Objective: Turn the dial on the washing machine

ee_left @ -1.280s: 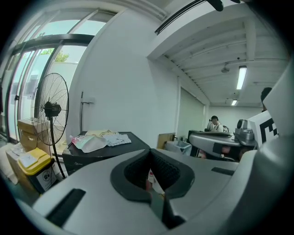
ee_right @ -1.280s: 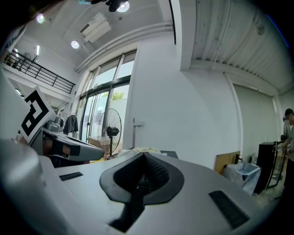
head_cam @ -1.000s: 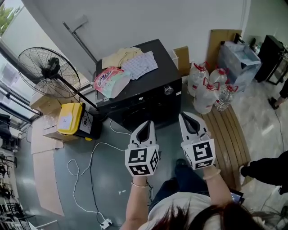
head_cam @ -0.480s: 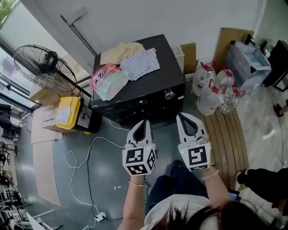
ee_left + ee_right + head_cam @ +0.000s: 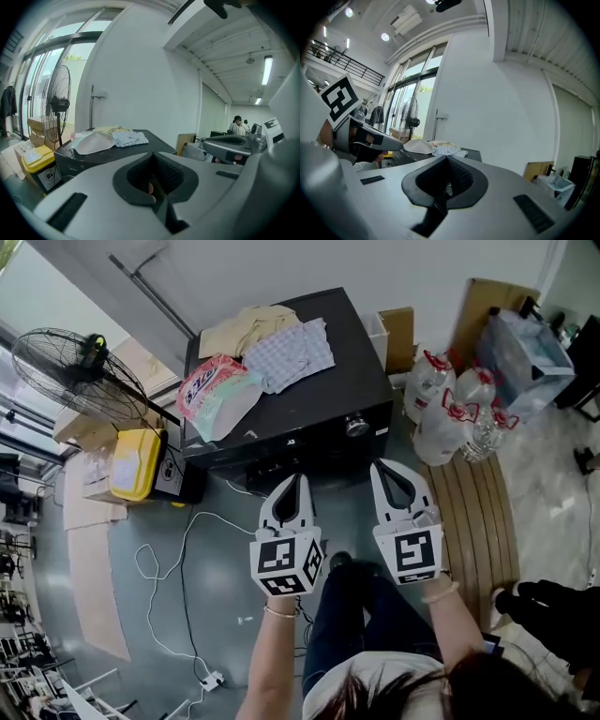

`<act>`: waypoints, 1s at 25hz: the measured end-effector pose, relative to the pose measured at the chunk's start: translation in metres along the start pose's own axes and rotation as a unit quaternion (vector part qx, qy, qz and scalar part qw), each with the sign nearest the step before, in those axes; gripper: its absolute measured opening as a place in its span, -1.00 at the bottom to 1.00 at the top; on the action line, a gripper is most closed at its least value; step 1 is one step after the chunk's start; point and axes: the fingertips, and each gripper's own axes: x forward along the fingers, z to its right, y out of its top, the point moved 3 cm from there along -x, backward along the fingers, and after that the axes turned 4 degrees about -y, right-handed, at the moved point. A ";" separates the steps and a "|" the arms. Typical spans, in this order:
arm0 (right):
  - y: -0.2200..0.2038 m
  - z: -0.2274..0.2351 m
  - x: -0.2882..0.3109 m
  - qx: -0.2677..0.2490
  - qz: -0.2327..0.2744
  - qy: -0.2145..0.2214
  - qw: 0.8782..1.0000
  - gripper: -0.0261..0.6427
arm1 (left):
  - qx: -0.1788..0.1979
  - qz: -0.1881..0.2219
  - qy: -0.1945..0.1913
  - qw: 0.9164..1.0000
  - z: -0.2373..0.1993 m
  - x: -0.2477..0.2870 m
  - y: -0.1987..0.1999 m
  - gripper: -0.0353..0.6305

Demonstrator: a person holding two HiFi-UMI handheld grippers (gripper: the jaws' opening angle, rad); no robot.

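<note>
Dial (image 5: 356, 425) first: it is a small round silver knob on the front of the black washing machine (image 5: 328, 395), near its right end, and nothing is touching it. Far to the left stands a big fan (image 5: 80, 367). A yellow box (image 5: 136, 463) sits on the floor just beside the machine's left side. On top of the machine lie a soft bag (image 5: 220, 395) and some folded clothes (image 5: 277, 348).

Nearer to the person, the left gripper (image 5: 292, 486) hangs in the air in front of the machine, jaws pressed together with nothing in them. The right gripper (image 5: 384, 471) is next to it, also pressed together and empty (its tip is the one closer to the dial). Big water bottles (image 5: 450, 413) stand on the floor to the right.

I think this is the reaching step, with no turning begun. Next, the right gripper would need to go forward to the dial, spread its jaws, pinch the knob on both sides and twist gently.
</note>
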 end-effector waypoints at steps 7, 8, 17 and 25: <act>-0.018 0.000 0.025 -0.006 -0.016 -0.011 1.000 -0.86 | 0.011 -0.003 -0.012 1.000 -0.017 0.021 -0.010 -0.84; -0.021 0.000 0.029 -0.008 -0.017 -0.011 1.000 -0.86 | 0.012 -0.003 -0.013 1.000 -0.019 0.024 -0.011 -0.84; -0.049 -0.002 0.059 -0.031 -0.036 -0.004 0.999 -0.83 | 0.015 -0.009 -0.025 1.000 -0.032 0.048 -0.034 -0.84; -0.073 -0.007 0.077 -0.043 -0.054 0.002 0.998 -0.69 | 0.001 -0.006 -0.025 1.000 -0.042 0.064 -0.051 -0.84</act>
